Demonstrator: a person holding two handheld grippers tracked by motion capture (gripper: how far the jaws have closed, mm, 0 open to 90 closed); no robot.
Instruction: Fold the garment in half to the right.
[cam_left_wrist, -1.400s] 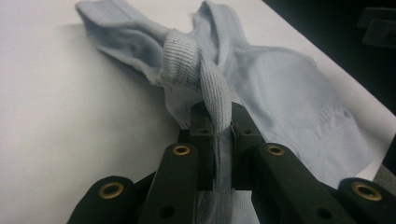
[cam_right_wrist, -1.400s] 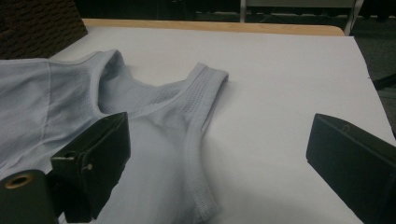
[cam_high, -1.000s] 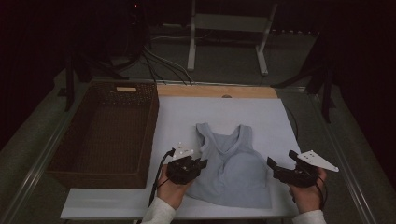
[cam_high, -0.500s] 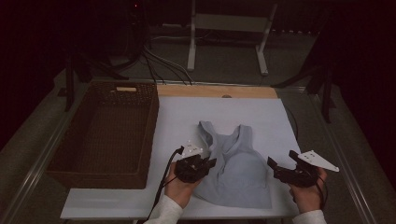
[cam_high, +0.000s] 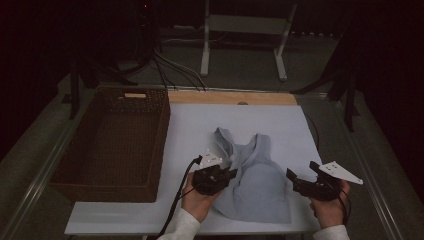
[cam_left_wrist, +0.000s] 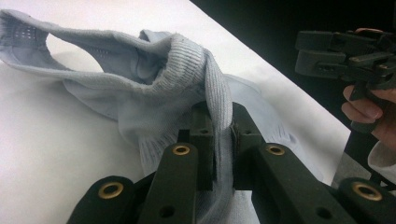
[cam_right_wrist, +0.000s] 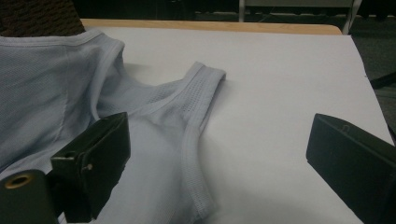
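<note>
The left gripper (cam_left_wrist: 223, 128) is clamped on the ribbed side edge of the pale blue tank top (cam_high: 257, 182), its two jaws pressed together with a fold of cloth pinched between them; from that pinch the fabric rises in a loose ridge and runs away in front of the jaws toward the near shoulder strap (cam_left_wrist: 28, 32), which is lifted and curled over. Beyond that gripper's right side, across the body of the garment, the right gripper (cam_high: 304, 181) sits just off the top's other edge with its jaws standing wide apart and nothing between them; in the right gripper view the far shoulder strap (cam_right_wrist: 201, 100) lies flat on the white table sheet (cam_high: 280, 125) just ahead of the gap. Well off to the left gripper's left stands the brown wicker basket (cam_high: 65, 170), and a strip of bare wood (cam_high: 260, 98) shows at the sheet's far end. The work looks like folding one side of the top over. The main risk, as I judge it, is that the grip holds only a thin bunched edge: a quick pull could let the rib slip out, or drag the whole garment across the smooth sheet instead of folding it, since nothing pins the opposite side. The lifted strap could also flop under and leave a crooked fold.
</note>
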